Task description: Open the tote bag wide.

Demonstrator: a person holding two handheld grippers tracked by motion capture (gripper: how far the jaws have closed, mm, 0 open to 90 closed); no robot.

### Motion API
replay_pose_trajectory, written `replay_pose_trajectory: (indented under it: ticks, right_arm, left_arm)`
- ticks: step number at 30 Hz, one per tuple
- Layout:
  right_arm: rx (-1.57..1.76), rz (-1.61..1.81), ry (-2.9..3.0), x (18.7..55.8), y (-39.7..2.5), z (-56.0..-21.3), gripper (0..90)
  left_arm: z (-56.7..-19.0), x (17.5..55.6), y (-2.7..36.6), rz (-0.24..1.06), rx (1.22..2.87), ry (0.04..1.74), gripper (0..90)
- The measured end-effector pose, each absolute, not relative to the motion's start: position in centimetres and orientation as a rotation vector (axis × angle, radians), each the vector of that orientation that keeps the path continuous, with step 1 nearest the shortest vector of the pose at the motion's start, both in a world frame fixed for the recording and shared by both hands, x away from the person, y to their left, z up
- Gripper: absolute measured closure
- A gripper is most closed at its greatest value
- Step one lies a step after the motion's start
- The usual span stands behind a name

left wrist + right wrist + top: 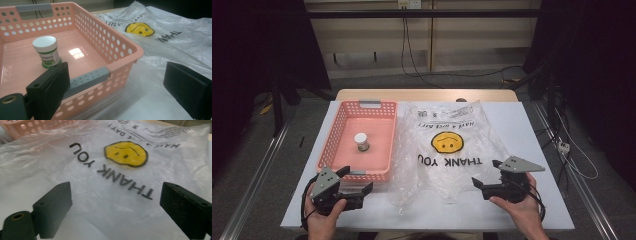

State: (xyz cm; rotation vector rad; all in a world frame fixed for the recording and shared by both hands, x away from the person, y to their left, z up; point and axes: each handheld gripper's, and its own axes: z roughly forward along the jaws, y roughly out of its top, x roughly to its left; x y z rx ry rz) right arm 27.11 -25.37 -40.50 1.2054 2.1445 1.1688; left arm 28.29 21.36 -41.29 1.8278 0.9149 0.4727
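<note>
Both grippers, left (357, 181) and right (486, 176), jaws apart, empty. Likely step: lift jar (361, 141) from basket (343, 116) squarely; bag (452, 150) waits.

White-capped green-label jar (361, 142) upright in pink basket (343, 122), clear smiley bag (447, 145) flat beside

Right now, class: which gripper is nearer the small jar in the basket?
Left. The left gripper sits at the basket's near rim, just before the jar; the right gripper hangs across the plastic bag.
</note>
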Motion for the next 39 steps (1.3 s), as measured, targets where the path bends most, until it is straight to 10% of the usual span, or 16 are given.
replay_pose_trajectory:
  ticks: [24, 39]
  right_arm:
    - [1.076, 0.976, 2.533, 30.5, -16.8, -45.0, 17.9]
    - [1.095, 0.952, 2.546, 31.2, -17.5, -45.6, 50.3]
  left_arm:
    - [-41.0, 28.0, 21.8, 0.467, 1.810, 0.899, 6.9]
    - [-41.0, 28.0, 21.9, 0.467, 1.816, 0.896, 6.9]
